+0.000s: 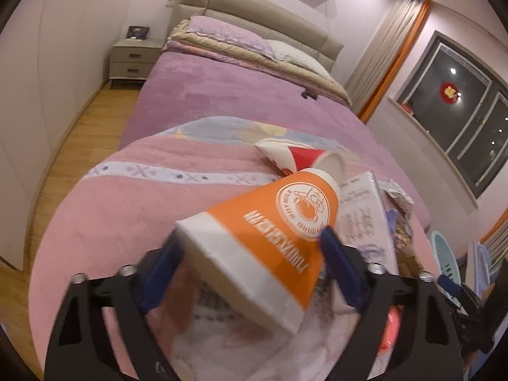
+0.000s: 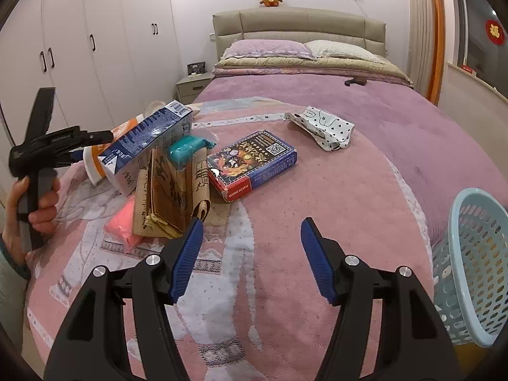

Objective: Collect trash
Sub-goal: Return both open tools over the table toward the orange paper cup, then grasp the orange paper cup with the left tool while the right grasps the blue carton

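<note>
An orange and white paper cup (image 1: 285,222) lies on its side on the pink blanket, and my left gripper (image 1: 250,241) is shut on it, one blue pad on each side. The right wrist view shows that same cup (image 2: 95,162) at the left end of a trash pile: a blue carton (image 2: 152,133), a teal lump (image 2: 185,149), torn brown cardboard (image 2: 168,197) and a pink lump (image 2: 122,222). A red and blue card box (image 2: 254,162) and a polka-dot wrapper (image 2: 320,127) lie further right. My right gripper (image 2: 252,231) hovers open over bare blanket in front of the pile.
A light blue perforated basket (image 2: 476,263) stands at the bed's right edge. A crushed red and white cup (image 1: 285,155) lies behind the orange one. A person's hand (image 2: 38,209) holds the left gripper's handle. Pillows and headboard are at the far end, wardrobes on the left.
</note>
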The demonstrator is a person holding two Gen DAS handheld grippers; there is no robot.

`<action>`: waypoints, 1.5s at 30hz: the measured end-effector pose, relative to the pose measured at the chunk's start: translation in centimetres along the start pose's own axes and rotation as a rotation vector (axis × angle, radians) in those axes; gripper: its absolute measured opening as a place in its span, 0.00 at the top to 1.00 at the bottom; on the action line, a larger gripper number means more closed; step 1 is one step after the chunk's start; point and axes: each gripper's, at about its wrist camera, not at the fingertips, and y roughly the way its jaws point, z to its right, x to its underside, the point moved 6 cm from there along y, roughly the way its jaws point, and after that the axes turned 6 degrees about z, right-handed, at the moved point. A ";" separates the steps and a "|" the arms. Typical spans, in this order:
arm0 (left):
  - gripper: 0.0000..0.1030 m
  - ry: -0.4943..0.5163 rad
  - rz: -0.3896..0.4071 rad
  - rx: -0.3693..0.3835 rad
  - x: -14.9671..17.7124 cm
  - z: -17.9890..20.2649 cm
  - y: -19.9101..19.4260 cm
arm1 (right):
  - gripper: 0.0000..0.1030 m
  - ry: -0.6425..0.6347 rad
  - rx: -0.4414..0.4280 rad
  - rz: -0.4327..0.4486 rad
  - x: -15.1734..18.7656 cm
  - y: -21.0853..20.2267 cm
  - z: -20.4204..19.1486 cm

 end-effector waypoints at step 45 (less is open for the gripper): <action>0.61 0.127 0.284 -0.202 4.1 4.6 -7.3 | 0.36 0.132 -0.121 -0.129 -8.1 6.5 -9.6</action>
